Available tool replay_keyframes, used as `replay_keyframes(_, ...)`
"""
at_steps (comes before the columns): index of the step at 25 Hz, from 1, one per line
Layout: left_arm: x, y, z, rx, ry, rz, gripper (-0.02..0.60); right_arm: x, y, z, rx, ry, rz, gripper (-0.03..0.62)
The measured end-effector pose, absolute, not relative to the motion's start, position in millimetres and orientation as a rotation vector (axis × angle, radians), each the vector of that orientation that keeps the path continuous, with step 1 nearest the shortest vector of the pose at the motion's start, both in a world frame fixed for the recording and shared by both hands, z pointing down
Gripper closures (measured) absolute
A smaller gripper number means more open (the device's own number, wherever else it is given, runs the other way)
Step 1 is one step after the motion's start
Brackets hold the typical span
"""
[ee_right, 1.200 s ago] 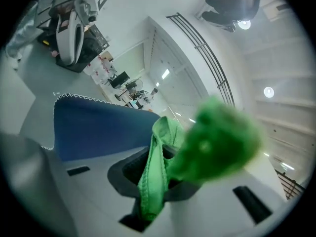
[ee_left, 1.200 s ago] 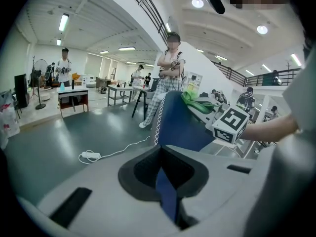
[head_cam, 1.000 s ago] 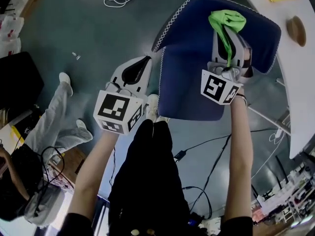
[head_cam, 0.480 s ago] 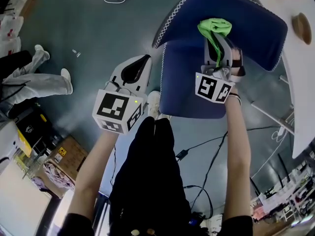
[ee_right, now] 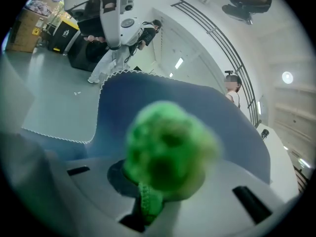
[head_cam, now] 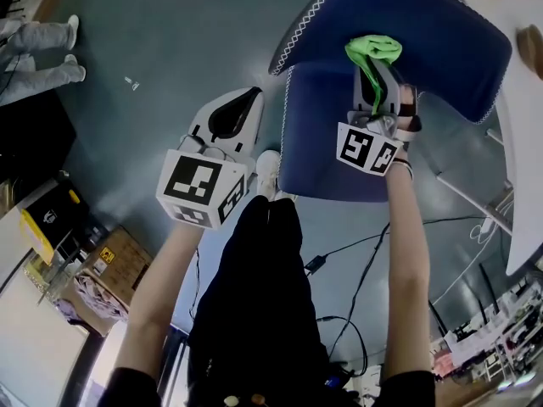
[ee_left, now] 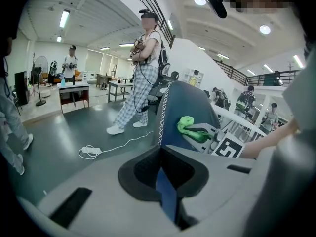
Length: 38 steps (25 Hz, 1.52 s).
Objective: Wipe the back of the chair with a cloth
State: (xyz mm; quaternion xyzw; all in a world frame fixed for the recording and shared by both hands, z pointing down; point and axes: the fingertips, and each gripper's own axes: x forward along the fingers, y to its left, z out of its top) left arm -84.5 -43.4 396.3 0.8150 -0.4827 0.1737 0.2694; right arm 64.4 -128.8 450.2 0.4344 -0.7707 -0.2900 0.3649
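Right tongs (head_cam: 374, 60) clamp green cloth (head_cam: 373, 47) on chair back (head_cam: 433, 32); left tongs (head_cam: 249, 100) closed.

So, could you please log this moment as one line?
right gripper: shut on green cloth, cloth against chair back | left gripper: shut, empty, idle

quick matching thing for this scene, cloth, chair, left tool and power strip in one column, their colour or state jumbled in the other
Things:
1. cloth
2. chair
3. left tool
4. power strip

Colour or state:
a. white, lying on the floor
b. jaws together, nothing held, off to the chair's side
c. green, bunched up in the right tool
d. dark blue with a white stitched edge

Pairs: 1-c, 2-d, 3-b, 4-a
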Motion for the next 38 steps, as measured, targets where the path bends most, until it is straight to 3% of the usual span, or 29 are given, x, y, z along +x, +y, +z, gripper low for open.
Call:
replay_keyframes(12,-97,-25,423,2.158,-1.293,0.513,0.578,66,-104,543,0.968,-1.94,-0.61,0.54)
replay_keyframes(38,-98,-18,433,2.151,-1.264,0.495,0.578,63,-91,631,0.802,-1.901,-0.404,0.54)
